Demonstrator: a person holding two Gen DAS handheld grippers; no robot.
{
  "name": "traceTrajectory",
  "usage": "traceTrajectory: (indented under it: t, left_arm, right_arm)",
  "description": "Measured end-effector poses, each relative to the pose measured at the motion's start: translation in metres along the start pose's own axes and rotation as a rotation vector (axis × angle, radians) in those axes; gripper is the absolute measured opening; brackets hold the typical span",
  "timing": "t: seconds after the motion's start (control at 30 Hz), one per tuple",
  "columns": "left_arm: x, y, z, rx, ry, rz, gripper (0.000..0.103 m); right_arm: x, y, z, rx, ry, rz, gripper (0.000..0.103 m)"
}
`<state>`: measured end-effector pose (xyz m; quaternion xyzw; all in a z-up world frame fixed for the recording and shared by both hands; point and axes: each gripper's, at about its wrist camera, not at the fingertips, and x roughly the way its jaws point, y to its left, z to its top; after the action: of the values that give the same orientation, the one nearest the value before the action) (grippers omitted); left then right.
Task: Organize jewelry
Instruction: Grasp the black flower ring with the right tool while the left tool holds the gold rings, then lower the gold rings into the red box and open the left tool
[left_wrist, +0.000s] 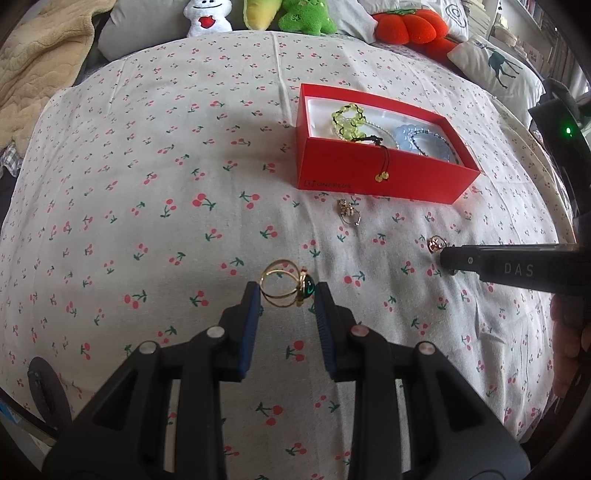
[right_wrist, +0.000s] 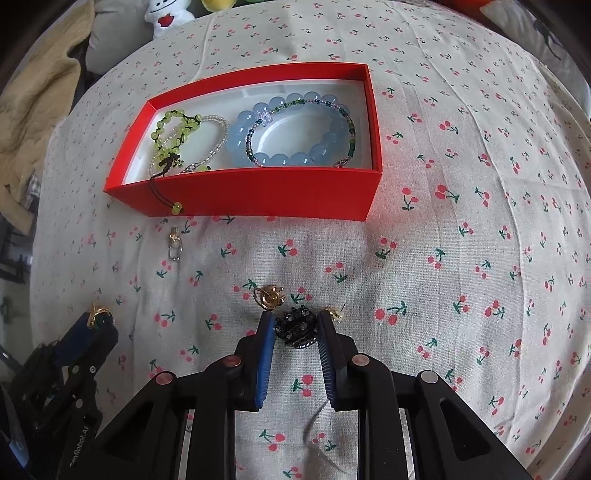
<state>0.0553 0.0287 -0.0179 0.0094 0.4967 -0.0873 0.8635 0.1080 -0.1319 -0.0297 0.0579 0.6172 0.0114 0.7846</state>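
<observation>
- Your left gripper (left_wrist: 287, 295) stands with its jaws apart around the gold ring with the green stone (left_wrist: 287, 288); the pads flank it, and whether they touch it yet you cannot tell.
- Your right gripper (right_wrist: 295, 325) is likewise spread, bracketing the black beaded ring (right_wrist: 296, 326) in front of the red box (right_wrist: 258, 195).
- The box already holds the blue bead bracelet (right_wrist: 291, 158) and the yellow-green beaded bracelet (right_wrist: 173, 125).
- A gold ring (right_wrist: 269, 296) and a small silver clasp piece (right_wrist: 176, 248) lie loose on the cherry-print cloth (right_wrist: 461, 258), between your grippers and the box.
- You look to be at the grasp step: next, close squarely on each ring, lift, and carry it over the box's near wall.
</observation>
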Motion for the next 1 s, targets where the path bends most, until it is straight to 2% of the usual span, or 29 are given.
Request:
traceTrajectory:
  t: [0.2,0.6,1.0]
  left_arm:
    - [-0.003,0.000,0.003,-0.006,-0.008,-0.008,0.032]
    - [-0.015,0.001,0.009,-0.026,-0.042,-0.030,0.032]
    - [-0.029,-0.012,0.032,-0.035,-0.124,-0.089,0.032]
  right_arm:
    - [-0.018,-0.007,-0.012,-0.014,-0.031,0.017,0.023]
    - [-0.047,-0.028,-0.012,0.009,-0.071,0.087,0.023]
    - [-0.066,-0.041,-0.010,0.045,-0.119,0.141,0.023]
